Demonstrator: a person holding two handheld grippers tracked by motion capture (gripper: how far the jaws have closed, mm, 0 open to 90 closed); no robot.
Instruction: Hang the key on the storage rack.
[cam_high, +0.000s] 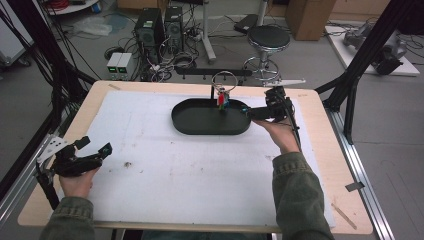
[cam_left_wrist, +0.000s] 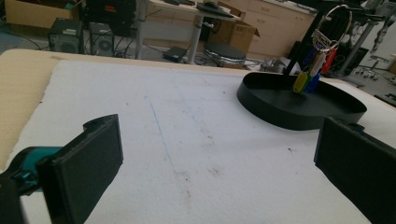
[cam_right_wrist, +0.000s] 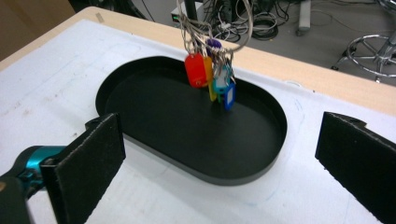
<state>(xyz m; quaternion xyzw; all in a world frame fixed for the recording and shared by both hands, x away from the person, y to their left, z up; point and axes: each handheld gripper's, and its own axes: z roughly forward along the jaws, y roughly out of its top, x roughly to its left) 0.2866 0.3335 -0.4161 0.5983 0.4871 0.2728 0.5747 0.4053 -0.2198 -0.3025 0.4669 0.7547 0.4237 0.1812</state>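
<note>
A black oval tray (cam_high: 181, 125) lies at the back middle of the white mat. Above its far side a metal ring with red, yellow, green and blue key tags (cam_high: 221, 98) hangs from a thin black stand. My right gripper (cam_high: 250, 113) sits at the tray's right end, pointing left at it, open and empty. In the right gripper view the key tags (cam_right_wrist: 211, 77) dangle over the tray (cam_right_wrist: 224, 175), well beyond the gripper (cam_right_wrist: 219, 158). My left gripper (cam_high: 96, 145) rests at the mat's front left, open and empty. Its view shows the tray (cam_left_wrist: 261, 108) and the key tags (cam_left_wrist: 314, 70) far off.
A white mat (cam_high: 175, 175) covers most of the wooden table (cam_high: 345, 170). Black frame posts (cam_high: 357, 75) stand at both sides. Behind the table are a stool (cam_high: 268, 40), computer cases (cam_high: 150, 30) and cables on the floor.
</note>
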